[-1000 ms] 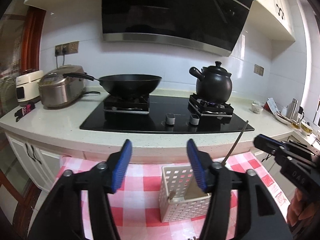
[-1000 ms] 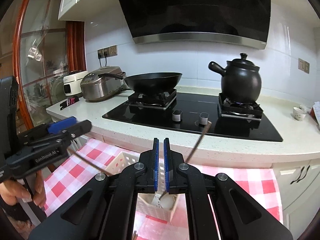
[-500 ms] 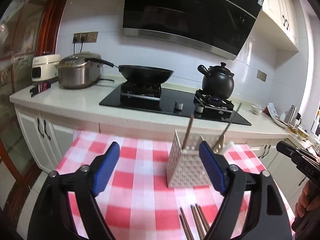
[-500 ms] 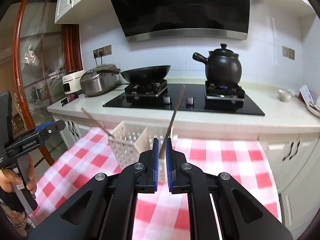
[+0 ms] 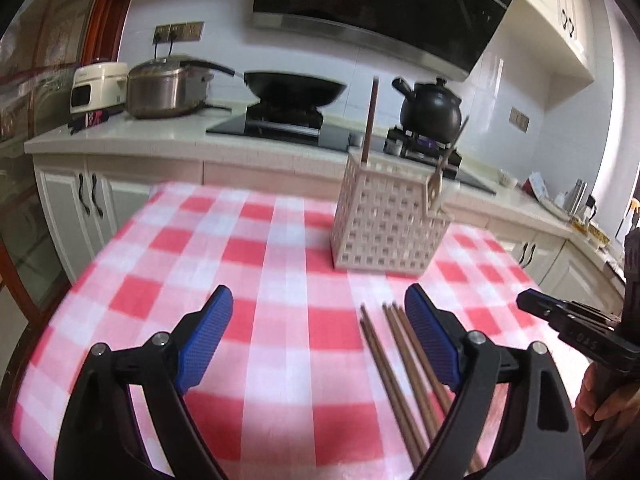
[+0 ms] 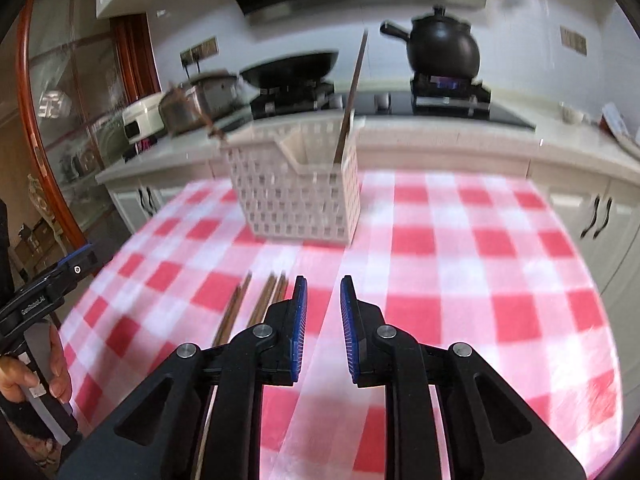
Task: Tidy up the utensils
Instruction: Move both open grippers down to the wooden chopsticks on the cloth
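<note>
A white perforated utensil basket [image 5: 388, 220] stands on the red-and-white checked tablecloth [image 5: 260, 264]; it also shows in the right wrist view [image 6: 298, 196]. One brown chopstick [image 5: 369, 120] stands upright in it, and a spoon-like utensil [image 5: 438, 178] leans at its right corner. Several brown chopsticks [image 5: 400, 364] lie loose on the cloth in front of the basket, by my left gripper's right finger. My left gripper [image 5: 320, 344] is wide open and empty above the cloth. My right gripper [image 6: 323, 328] is partly open and empty, just right of the loose chopsticks [image 6: 256, 304].
Behind the table runs a kitchen counter [image 5: 120, 136] with a hob, a black wok [image 5: 294, 88], a black clay pot [image 5: 430, 110], a steel pressure cooker [image 5: 168, 88] and a white appliance [image 5: 98, 86]. White cabinets [image 6: 592, 216] stand close on the right.
Both grippers have pulled back and tilted down, so the basket is farther away and the loose chopsticks are in view. My right gripper has gone from shut to partly open.
</note>
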`<state>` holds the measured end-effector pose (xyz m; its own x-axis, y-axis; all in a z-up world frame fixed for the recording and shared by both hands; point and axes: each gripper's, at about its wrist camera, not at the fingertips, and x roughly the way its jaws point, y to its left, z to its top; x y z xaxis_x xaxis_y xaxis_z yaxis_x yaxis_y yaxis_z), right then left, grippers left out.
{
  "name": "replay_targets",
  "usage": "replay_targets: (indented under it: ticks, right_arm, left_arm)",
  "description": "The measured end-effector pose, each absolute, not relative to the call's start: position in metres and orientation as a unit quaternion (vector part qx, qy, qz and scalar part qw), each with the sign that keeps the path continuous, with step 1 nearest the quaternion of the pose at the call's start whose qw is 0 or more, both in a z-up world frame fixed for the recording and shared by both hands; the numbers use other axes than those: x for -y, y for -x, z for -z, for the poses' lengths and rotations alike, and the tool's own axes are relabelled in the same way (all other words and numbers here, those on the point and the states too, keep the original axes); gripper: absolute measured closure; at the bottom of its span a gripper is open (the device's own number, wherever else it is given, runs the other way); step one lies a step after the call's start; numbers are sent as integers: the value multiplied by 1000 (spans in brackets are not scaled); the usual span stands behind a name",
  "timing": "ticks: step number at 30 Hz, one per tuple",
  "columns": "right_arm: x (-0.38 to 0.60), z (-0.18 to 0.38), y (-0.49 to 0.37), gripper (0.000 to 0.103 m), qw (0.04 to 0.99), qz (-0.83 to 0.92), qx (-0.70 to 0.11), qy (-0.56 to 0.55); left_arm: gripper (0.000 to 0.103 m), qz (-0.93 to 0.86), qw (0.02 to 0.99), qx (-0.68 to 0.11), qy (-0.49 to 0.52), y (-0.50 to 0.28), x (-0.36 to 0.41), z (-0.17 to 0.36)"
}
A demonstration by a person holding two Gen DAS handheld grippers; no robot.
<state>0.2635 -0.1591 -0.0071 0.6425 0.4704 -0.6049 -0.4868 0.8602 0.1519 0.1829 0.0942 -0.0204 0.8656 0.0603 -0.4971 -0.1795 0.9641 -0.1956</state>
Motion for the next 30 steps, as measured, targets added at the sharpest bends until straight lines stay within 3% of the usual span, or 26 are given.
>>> replay_targets:
  ticks: [10,30]
  right_arm:
    - [134,44,-261,84,889,-272,-368,24]
    - [151,57,-264,84,883,-270,-383,-7]
  left_arm:
    - [18,-66,941,-311,118,-194,-88,62]
    - [22,-66,913,-390,99,-230,-58,95]
